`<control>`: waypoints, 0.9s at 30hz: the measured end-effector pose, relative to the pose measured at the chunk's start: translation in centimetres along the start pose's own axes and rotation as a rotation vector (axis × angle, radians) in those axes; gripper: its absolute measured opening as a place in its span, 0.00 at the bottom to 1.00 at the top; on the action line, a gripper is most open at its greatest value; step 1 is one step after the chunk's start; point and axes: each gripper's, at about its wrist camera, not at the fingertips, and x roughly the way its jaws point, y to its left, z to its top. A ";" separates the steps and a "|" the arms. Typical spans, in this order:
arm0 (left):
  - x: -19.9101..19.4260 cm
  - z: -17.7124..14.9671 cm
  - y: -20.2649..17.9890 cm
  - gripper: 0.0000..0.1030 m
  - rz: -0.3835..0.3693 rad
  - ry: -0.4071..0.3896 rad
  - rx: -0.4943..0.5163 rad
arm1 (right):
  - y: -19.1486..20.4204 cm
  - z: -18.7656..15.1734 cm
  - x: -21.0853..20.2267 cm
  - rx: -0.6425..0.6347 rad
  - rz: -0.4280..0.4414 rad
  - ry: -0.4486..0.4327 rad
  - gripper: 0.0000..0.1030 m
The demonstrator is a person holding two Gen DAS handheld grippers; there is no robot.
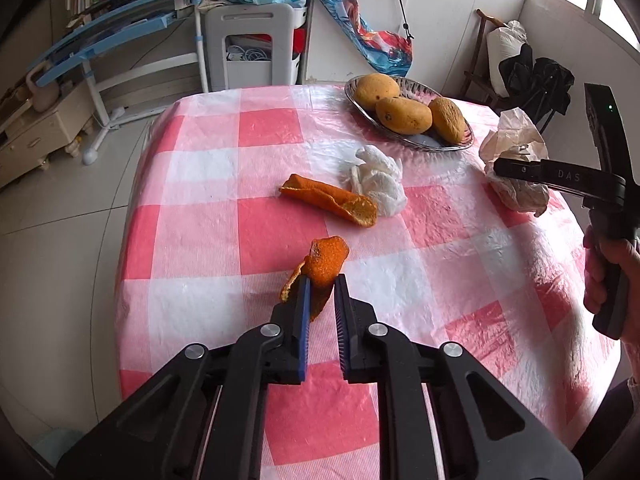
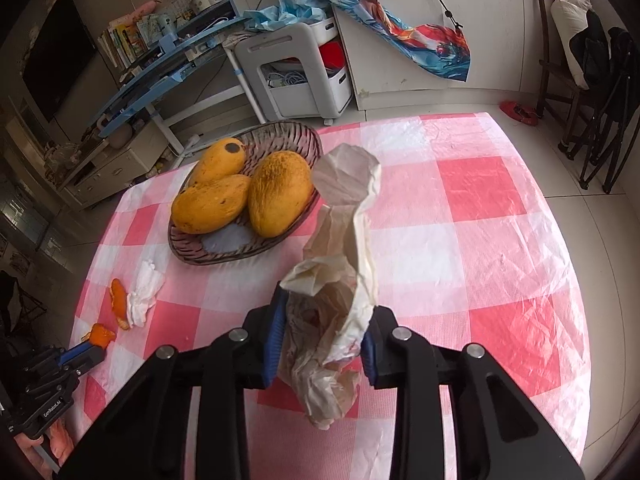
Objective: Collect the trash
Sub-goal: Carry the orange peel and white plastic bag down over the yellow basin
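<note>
Left black two-finger gripper narrowly parted, level over table. Right black two-finger gripper wider, clamped; hand grips handle.

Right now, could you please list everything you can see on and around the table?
orange peel piece: 1, orange, between the left gripper's fingers
long orange peel: 1, orange, mid-table, touching the tissue
tissue: 1, white, crumpled, beside the long peel
crumpled paper: 1, beige-white, held between the right gripper's fingers
mangoes: 3, yellow-orange, in the dish
glass dish: 1, clear ribbed, far side of the table
tablecloth: 1, pink and white check, covers the table
storage cart: 1, white, on the floor beyond the table
left hand-held gripper: 1, black with blue pads, closed on the peel piece
right hand-held gripper: 1, black with blue pads, closed on the paper
</note>
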 end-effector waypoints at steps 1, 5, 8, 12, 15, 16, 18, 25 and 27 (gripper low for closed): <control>-0.3 -0.2 -0.1 0.11 -0.007 0.000 0.000 | 0.4 -0.2 -0.2 -0.009 0.006 0.000 0.31; -1.7 -1.1 -0.1 0.10 -0.052 -0.011 -0.030 | 1.4 -0.8 -1.1 -0.030 0.048 0.008 0.31; -2.9 -1.7 -0.3 0.10 -0.066 -0.031 -0.047 | 2.1 -1.3 -1.7 -0.048 0.075 0.014 0.31; -4.4 -3.0 -1.1 0.10 -0.063 -0.067 -0.064 | 2.9 -2.0 -2.6 -0.065 0.112 0.018 0.31; -5.9 -4.5 -2.1 0.10 -0.057 -0.100 -0.072 | 3.7 -2.6 -3.8 -0.080 0.138 0.009 0.31; -6.4 -5.1 -2.4 0.10 -0.052 -0.109 -0.077 | 4.0 -3.0 -4.2 -0.084 0.148 0.006 0.31; -7.6 -6.6 -3.0 0.10 -0.044 -0.130 -0.093 | 4.5 -3.9 -5.1 -0.085 0.171 0.001 0.31; -11.0 -11.5 -3.6 0.10 -0.039 -0.172 -0.161 | 6.5 -9.3 -8.6 -0.112 0.247 0.022 0.31; -11.8 -12.6 -3.8 0.10 -0.041 -0.178 -0.164 | 7.1 -11.5 -9.6 -0.133 0.261 0.036 0.31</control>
